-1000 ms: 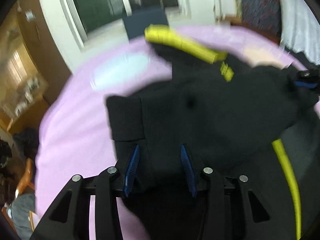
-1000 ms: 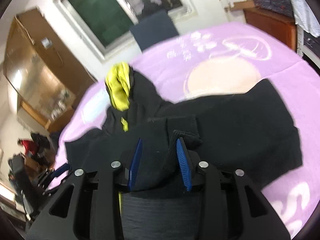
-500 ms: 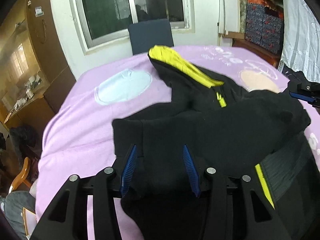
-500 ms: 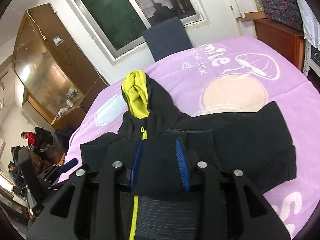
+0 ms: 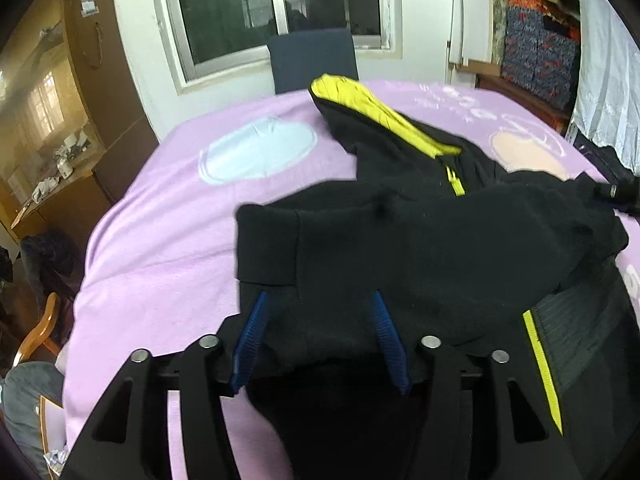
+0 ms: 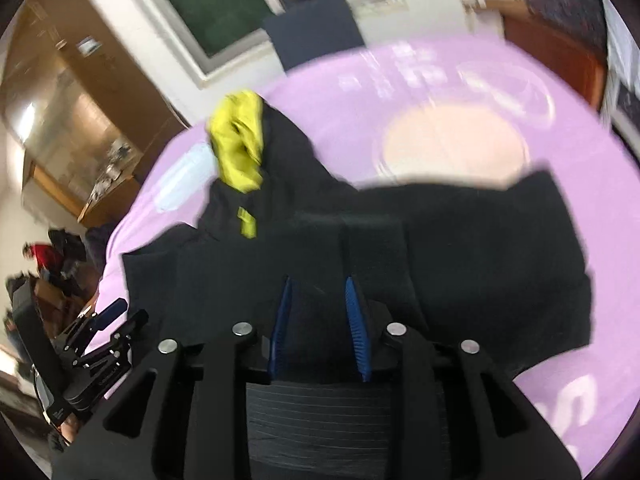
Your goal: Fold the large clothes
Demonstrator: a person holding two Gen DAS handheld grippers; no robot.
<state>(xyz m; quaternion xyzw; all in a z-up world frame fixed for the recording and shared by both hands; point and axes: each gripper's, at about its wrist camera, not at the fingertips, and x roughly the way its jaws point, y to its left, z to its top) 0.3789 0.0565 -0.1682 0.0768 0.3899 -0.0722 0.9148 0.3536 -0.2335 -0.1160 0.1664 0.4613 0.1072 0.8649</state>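
A black hoodie (image 5: 440,248) with a yellow-lined hood (image 5: 360,96) and yellow zip (image 5: 540,372) lies on the pink bed cover (image 5: 160,248), one cuffed sleeve folded across its body. My left gripper (image 5: 319,300) hangs over the near hem, its jaws opening, with black fabric lying loose between the blue pads. In the right wrist view the hoodie (image 6: 480,248) spreads to the right, hood (image 6: 238,148) at the back. My right gripper (image 6: 318,280) is closing, its pads pressing a fold of the black cloth. Each gripper shows at the other view's edge.
A dark blue chair (image 5: 312,56) stands behind the bed under the window. Wooden cabinets (image 5: 60,160) line the left wall, and a low wooden unit (image 6: 552,48) sits at the right. People and bags crowd the floor at far left (image 6: 40,256).
The left jaws have spread wider around the black fabric. The right jaws have drawn a little closer on their fold. Both hands have lifted slightly; the hoodie lies much as before.
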